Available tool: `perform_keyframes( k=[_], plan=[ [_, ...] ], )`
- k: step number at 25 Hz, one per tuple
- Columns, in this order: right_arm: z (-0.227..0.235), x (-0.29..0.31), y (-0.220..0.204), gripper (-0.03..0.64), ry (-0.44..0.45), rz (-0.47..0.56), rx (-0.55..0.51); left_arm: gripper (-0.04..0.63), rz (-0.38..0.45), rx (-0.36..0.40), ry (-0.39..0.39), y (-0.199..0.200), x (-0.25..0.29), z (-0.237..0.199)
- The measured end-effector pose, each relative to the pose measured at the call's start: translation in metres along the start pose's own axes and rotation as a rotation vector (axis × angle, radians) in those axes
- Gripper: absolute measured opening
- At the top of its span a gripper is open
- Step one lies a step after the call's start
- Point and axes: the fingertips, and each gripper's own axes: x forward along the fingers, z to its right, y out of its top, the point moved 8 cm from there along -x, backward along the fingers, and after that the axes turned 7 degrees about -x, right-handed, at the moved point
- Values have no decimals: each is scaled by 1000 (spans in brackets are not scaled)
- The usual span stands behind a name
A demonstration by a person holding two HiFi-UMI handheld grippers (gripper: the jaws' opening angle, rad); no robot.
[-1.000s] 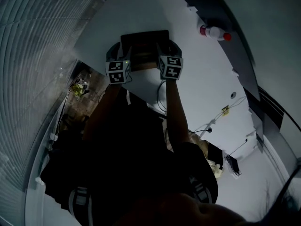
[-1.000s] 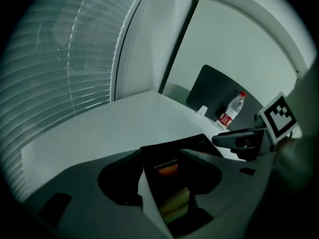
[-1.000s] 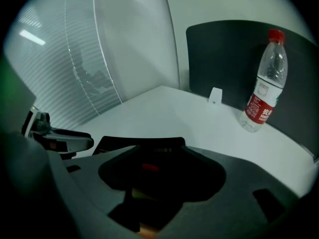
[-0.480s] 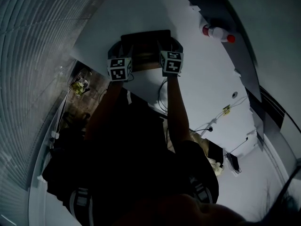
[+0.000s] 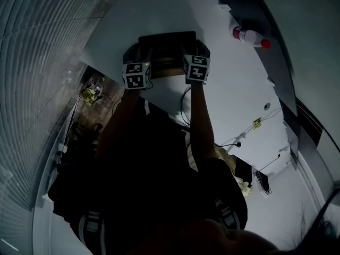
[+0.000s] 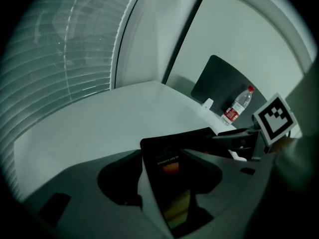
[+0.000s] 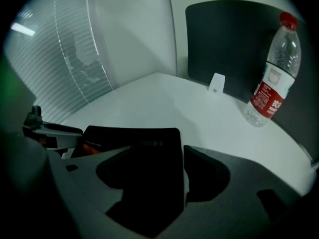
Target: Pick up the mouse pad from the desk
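Head view shows a white surface point(image 5: 159, 15) spreading ahead of both tools, with a slatted blind point(image 5: 32, 62) on the left tool's outer side. A dark panel point(image 7: 224, 39) stands upright beyond the right tool. The black mouse pad point(image 5: 167, 49) lies on the surface directly ahead, with one near corner reaching into each tool.

Left tool point(image 6: 167, 153): jaws wide apart, with a pad corner between them running along one jaw's pale inner face; no pinch is evident.

Right tool point(image 7: 155, 151): jaws opening to a wide spread, with the other pad corner between them, not pressed.

A red-capped water bottle point(image 7: 271, 78) stands upright ahead and right of the right tool, before the panel. A small white tab point(image 7: 216, 82) stands between bottle and pad, apart from both.
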Motion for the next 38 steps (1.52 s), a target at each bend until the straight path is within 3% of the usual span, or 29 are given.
perform_keyframes(
  k=[15,19,38],
  plan=[
    [-11,-1,4,249,-3,-14,-53,212,-6,60,39,-3,5,4],
    [-19,-2,5,187,-1,-13,-81,207,4,68,50,-4,4,2],
    [-33,-2,6,83,18,-13,-140,97,-4,58,25,-6,5,1]
  ],
)
